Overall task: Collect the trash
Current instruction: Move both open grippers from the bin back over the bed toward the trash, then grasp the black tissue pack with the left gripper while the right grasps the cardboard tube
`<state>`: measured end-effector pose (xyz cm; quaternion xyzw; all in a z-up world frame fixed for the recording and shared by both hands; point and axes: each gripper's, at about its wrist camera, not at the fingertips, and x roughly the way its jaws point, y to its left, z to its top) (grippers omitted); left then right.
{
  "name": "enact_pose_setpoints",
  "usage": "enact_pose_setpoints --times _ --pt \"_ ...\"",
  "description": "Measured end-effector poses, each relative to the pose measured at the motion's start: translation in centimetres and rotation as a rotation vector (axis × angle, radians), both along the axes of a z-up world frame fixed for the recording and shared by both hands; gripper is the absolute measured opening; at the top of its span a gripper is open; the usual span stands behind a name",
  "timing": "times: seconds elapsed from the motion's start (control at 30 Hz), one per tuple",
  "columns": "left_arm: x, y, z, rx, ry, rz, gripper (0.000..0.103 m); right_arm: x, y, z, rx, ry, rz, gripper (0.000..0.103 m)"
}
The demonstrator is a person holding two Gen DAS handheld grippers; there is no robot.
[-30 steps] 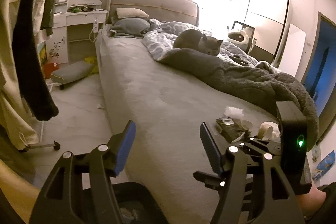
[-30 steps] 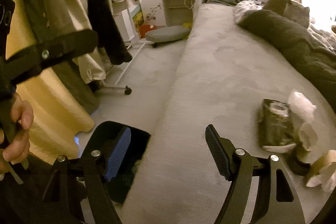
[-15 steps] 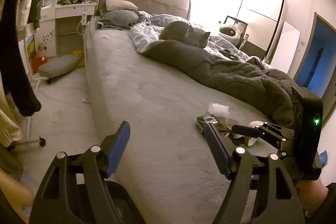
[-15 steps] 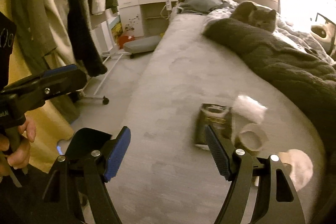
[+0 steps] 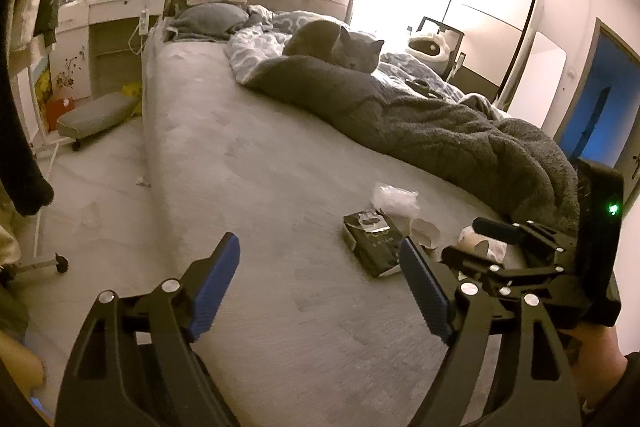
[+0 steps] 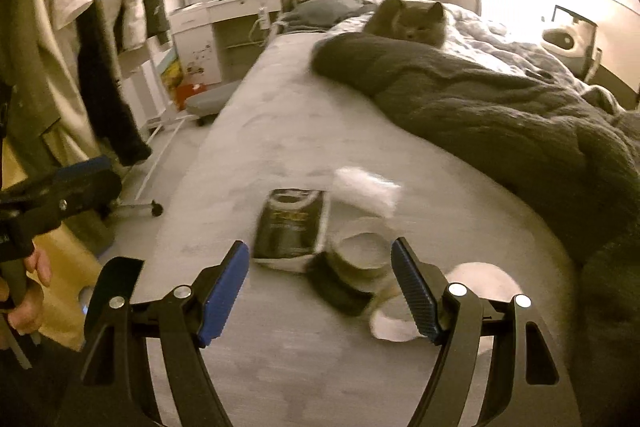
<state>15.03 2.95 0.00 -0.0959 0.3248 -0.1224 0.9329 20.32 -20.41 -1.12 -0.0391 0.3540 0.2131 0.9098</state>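
Here, low in the frame's centre, a dark flat foil packet (image 6: 291, 223) lies on the grey bed (image 6: 280, 131) touching a squat paper cup (image 6: 362, 255) whose contents I cannot make out. My right gripper (image 6: 320, 283) hovers just short, fingers spread wide and holding nothing; I judge a descent onto one piece is next. My left gripper (image 5: 320, 291) waits likewise released. A grey cat (image 6: 408, 21) watches from the upper centre.

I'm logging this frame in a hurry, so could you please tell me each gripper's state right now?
Left gripper: open, holding nothing.
Right gripper: open, holding nothing, above the trash on the bed.
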Motion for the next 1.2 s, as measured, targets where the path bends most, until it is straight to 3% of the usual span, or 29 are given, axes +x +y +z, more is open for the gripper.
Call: enact_pose_setpoints --times 0.3,0.7,0.87,1.2 --pt "2.1 -2.0 -2.3 -0.043 0.078 -0.011 0.088 1.3 -2.9 -1.7 0.012 0.067 -0.085 0.074" --pt "3.8 -4.4 -4.3 -0.079 0.133 -0.009 0.089 1.7 -3.7 -2.7 -0.006 0.088 -0.087 0.044" --pt "4.5 -5.4 -5.1 -0.086 0.149 -0.010 0.089 1.6 -4.2 -2.6 -0.002 0.074 -0.063 0.043" --pt "6.4 -6.5 -6.3 -0.085 0.188 0.025 0.089 0.2 -6.3 -0.1 0.100 -0.010 -0.037 0.043"
